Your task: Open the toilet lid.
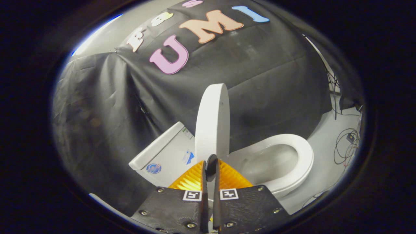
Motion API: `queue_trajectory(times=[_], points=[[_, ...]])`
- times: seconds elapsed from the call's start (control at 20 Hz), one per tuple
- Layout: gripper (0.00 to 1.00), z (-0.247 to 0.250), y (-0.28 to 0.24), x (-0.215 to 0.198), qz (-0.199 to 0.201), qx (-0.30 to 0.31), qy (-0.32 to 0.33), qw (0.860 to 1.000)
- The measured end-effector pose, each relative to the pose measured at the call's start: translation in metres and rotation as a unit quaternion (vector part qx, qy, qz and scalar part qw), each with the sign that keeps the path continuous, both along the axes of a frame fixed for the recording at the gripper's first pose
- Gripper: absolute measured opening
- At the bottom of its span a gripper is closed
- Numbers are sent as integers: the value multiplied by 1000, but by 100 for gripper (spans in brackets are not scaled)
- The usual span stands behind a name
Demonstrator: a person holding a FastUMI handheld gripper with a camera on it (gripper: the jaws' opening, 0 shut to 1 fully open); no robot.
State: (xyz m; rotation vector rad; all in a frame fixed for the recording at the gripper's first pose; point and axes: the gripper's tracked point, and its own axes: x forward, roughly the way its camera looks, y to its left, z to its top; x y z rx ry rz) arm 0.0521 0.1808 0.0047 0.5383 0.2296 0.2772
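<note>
The white toilet lid (213, 120) stands raised, nearly upright and seen edge-on, just beyond my fingertips. To its right the white seat ring (304, 156) lies flat around the uncovered bowl (269, 164). The tank (165, 154), with stickers on it, sits to the lid's left. My gripper (210, 166) is at the foot of the lid, fingers drawn together with only a thin slit between them. Nothing is held between them. The lid's lower edge is hidden behind the fingertips.
Black cloth walls stand close behind and to the left of the toilet. Loose cables (346, 146) lie on the pale floor (325, 175) to the right of the bowl, and more wires hang at the cloth's right edge.
</note>
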Motion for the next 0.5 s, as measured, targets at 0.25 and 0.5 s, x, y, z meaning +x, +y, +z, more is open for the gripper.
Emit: queue_trajectory(times=[0.25,0.5], points=[[6,7,12,-1,-3,-14,-7,1000],[6,14,22,-1,-16,-40,-11,999]])
